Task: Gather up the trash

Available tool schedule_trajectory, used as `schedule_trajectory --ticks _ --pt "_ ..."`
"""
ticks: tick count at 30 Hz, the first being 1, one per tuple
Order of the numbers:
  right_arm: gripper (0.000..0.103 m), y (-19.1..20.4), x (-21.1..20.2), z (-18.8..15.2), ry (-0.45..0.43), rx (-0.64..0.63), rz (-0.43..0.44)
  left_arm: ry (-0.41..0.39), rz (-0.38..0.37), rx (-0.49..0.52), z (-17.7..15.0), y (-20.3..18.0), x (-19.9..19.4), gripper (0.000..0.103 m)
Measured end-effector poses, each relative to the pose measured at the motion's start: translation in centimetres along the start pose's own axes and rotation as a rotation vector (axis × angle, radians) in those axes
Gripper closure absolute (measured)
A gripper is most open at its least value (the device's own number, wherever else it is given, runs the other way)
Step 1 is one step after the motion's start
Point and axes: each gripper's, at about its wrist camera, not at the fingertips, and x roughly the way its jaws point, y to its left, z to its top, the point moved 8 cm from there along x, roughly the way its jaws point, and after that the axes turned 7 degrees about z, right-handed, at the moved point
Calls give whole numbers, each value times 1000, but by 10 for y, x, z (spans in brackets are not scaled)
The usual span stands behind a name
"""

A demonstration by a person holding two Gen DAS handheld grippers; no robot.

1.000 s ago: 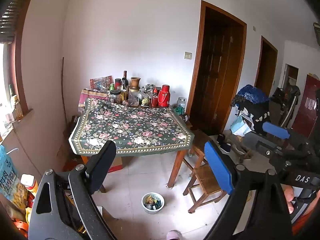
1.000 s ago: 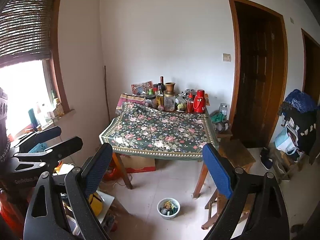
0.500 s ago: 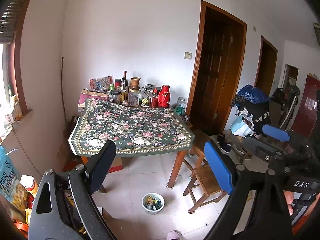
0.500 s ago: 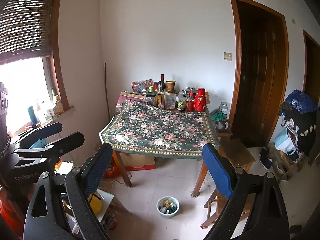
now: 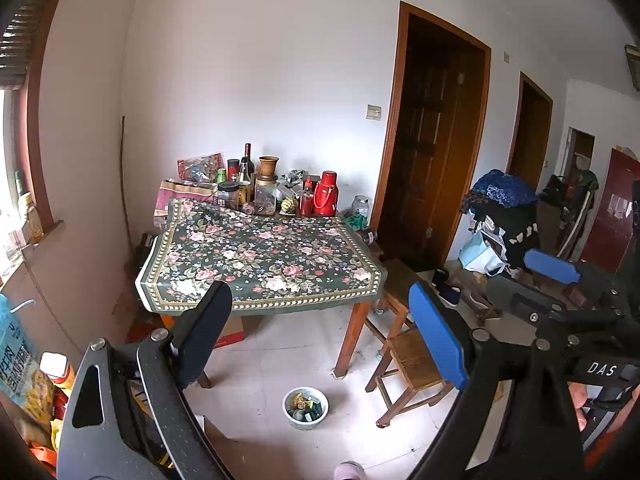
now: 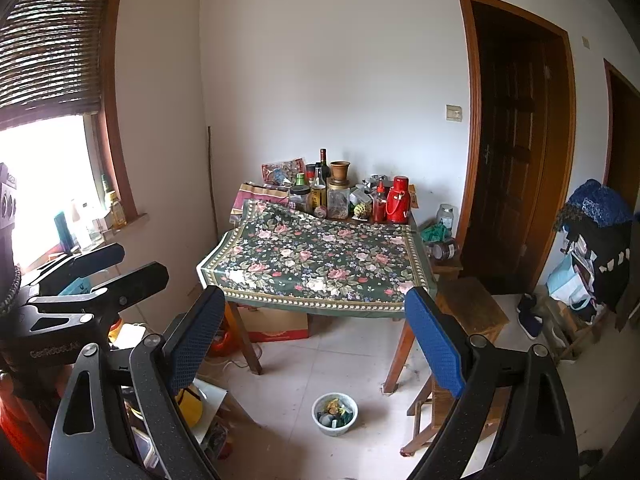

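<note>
- Left tongs (image 5: 320, 332): fingers spread wide, nothing between them, held up in the air facing the table.
- Right tongs (image 6: 316, 332): likewise spread wide and empty, aimed at the same table.
- The right tongs also show at the right edge of the left camera's view, a bare hand (image 5: 578, 404) gripping them; the left tongs show at the left edge of the right camera's view.
- Bowl (image 5: 305, 407) of scraps and wrappers: on the tiled floor, below and between the fingers of each pair, well apart from both. In the right view (image 6: 334, 414) it sits just ahead of the table's front legs.
- Table (image 6: 320, 264): straight ahead past the fingertips, covered by a dark floral cloth.
- Along its far edge by the wall: bottles and jars (image 6: 320, 192), plus a red flask (image 6: 399, 200).
- Wooden stool (image 5: 408, 364): behind the right-hand finger of the left tongs, beside the table leg.
- Cardboard box (image 6: 276, 326): on the floor under the table.
- Dark wooden door (image 6: 516, 152): off to the right, beyond the table.
- Window (image 6: 48, 176) with a rolled blind: far left.
</note>
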Motion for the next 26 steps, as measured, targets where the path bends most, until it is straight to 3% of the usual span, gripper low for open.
schedule_trajectory --ticks 26 --pt "13 -13 1 2 -2 15 -1 13 -21 -7 3 -5 3 13"
